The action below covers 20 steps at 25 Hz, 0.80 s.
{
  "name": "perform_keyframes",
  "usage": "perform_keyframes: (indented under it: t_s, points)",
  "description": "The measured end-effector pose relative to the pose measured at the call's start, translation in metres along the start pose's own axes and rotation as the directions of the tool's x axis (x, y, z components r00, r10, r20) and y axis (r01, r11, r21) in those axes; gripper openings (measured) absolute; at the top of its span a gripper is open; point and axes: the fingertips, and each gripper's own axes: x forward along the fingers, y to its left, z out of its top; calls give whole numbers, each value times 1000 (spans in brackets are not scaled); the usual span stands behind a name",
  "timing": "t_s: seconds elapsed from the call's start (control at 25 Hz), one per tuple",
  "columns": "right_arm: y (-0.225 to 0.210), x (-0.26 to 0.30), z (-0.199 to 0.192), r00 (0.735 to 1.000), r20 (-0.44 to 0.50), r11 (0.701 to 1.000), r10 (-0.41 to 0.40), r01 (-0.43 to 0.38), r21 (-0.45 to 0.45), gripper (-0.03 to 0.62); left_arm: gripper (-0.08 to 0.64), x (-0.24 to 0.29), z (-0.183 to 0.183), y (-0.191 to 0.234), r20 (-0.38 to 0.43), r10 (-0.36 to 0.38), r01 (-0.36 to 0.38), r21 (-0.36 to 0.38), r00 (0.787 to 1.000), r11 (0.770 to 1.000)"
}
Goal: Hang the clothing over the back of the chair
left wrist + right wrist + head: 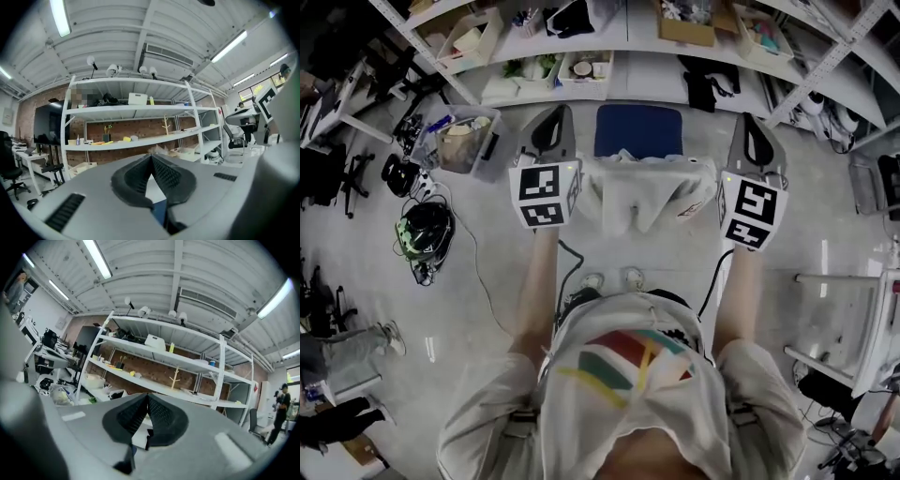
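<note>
A white piece of clothing hangs stretched between my two grippers, above the blue chair in front of me. My left gripper points forward at the garment's left end, my right gripper at its right end. In the left gripper view the jaws meet at the tip, with white cloth and a bit of the blue chair below them. The right gripper view shows the same: jaws shut, white cloth under the tip. The pinched edge itself is hidden by the gripper bodies.
White shelving with boxes runs behind the chair. A clear plastic bin and a black headset with cables lie on the floor at the left. A white table frame stands at the right. Black cloth hangs off the shelf.
</note>
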Motion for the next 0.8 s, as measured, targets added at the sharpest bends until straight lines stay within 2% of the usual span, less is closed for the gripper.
perform_keyframes:
  t_s: [0.2,0.52,0.8]
  points:
    - [35,-39,37,994,95,997,61,-66,43,6,14,-41,44,-32,91,-10,11,-14,996,1000]
    - [99,-77,43,970,135,975,204,-214,65,6,14,-94,61,-60,184,-27,17,54,983,998]
    - [111,-85,43,970,144,974,198,-211,81,5,14,-103,58,-48,176,1,-10,50,984,999]
